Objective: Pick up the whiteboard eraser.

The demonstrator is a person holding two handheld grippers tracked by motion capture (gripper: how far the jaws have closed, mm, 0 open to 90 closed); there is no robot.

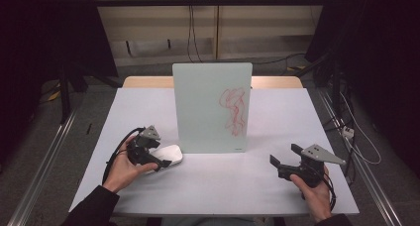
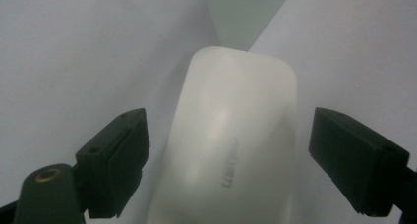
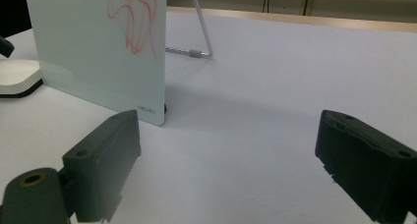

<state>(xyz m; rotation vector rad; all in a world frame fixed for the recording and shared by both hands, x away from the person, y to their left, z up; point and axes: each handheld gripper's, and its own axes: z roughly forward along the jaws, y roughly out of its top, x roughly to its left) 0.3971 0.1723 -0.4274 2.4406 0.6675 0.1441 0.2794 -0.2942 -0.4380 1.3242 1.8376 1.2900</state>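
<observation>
A white eraser [image 1: 168,154] lies flat on the table, just left of the standing whiteboard [image 1: 210,107]. My left gripper [image 1: 159,161] reaches over it from the left. In the left gripper view the eraser [image 2: 236,145] sits between the two black jaws of my left gripper [image 2: 228,160], with a narrow gap on each side, so the gripper is open. My right gripper [image 1: 286,155] is held at the right of the table, open and with nothing between its jaws [image 3: 226,160]. A red scribble [image 1: 234,111] marks the board's right half.
The whiteboard [image 3: 93,47] stands upright on a wire stand [image 3: 201,27] at the middle of the pale table [image 1: 223,186]. The eraser [image 3: 14,74] shows beyond the board's left edge. Dark floor, rails and cables surround the table.
</observation>
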